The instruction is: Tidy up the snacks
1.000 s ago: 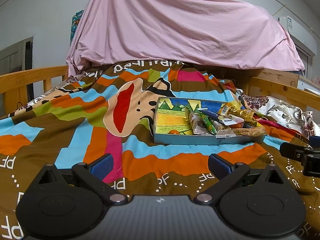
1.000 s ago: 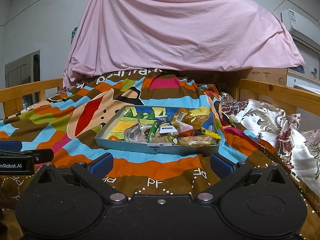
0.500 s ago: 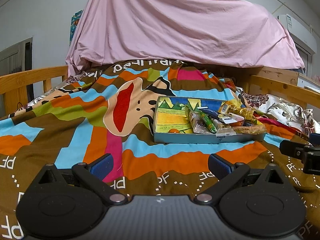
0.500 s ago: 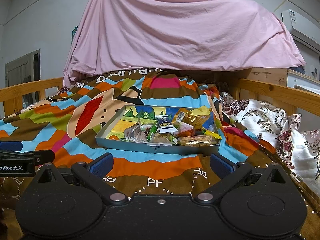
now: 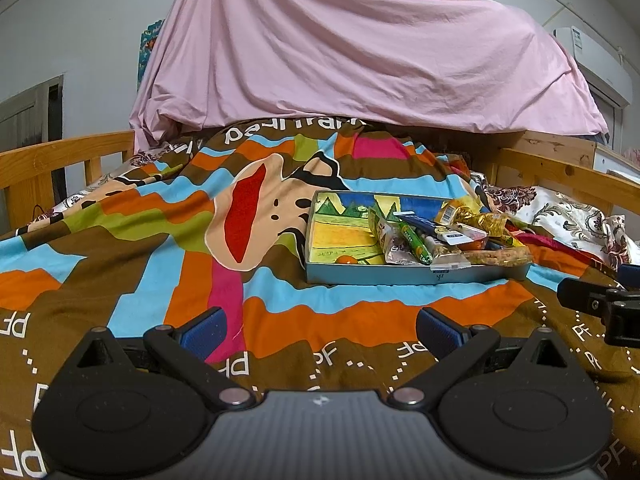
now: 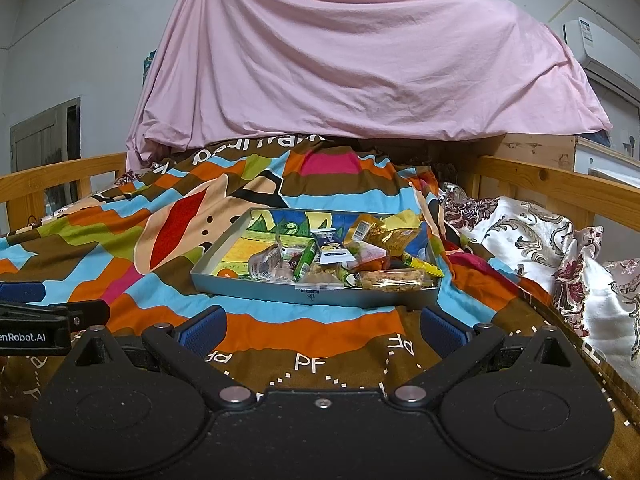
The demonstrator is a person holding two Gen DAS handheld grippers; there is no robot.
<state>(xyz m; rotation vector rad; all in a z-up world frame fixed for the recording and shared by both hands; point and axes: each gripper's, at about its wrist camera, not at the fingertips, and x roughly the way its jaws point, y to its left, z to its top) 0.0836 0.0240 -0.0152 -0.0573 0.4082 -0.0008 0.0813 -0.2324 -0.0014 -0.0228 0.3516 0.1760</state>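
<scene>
Little moved since a second ago: your left gripper [image 5: 320, 326] sits a touch closer to tray [image 5: 400, 276], your right gripper [image 6: 322, 326] unchanged. Both sets of fingers spread apart, holding nothing, low over striped blanket [image 5: 160, 240]. Tray lies on blanket ahead of you; snack packets [image 6: 340, 258] heaped in its right half, small orange candy [image 6: 229, 273] alone at near-left corner.
</scene>
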